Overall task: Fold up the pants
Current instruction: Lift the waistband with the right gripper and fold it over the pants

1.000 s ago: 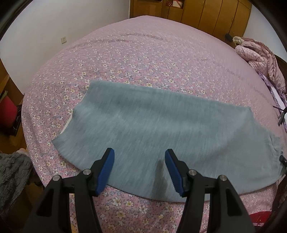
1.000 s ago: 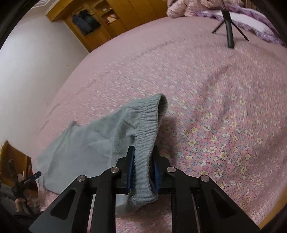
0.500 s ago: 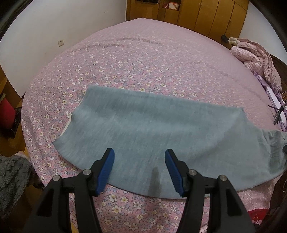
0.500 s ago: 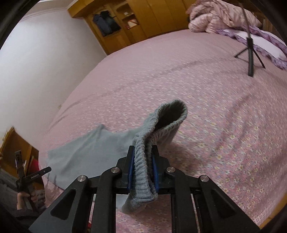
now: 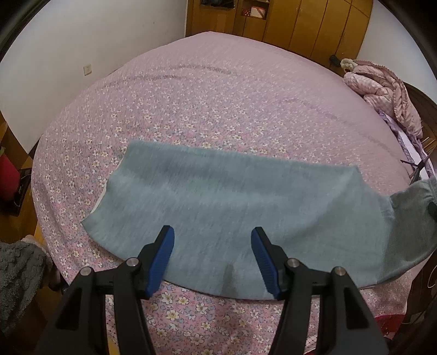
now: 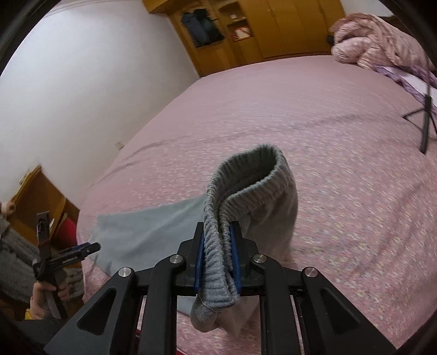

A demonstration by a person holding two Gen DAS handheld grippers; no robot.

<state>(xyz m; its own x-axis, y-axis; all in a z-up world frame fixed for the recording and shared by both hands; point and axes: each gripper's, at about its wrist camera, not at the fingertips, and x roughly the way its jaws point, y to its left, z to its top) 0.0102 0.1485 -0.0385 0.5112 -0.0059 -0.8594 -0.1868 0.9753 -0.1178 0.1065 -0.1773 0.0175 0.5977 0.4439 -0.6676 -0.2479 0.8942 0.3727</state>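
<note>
Where pants (image 5: 232,207) lie, floral bedspread (image 5: 218,109) (wooden wardrobe (image 5: 300,24) behind).

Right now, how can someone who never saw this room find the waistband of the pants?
Start at the big bed with the pink flowered cover. The grey pants lie flat across its near part. Follow them to the end that is lifted off the bed: the waistband is the thick ribbed edge there, pinched in the right gripper, while the rest is smooth cloth.
</note>
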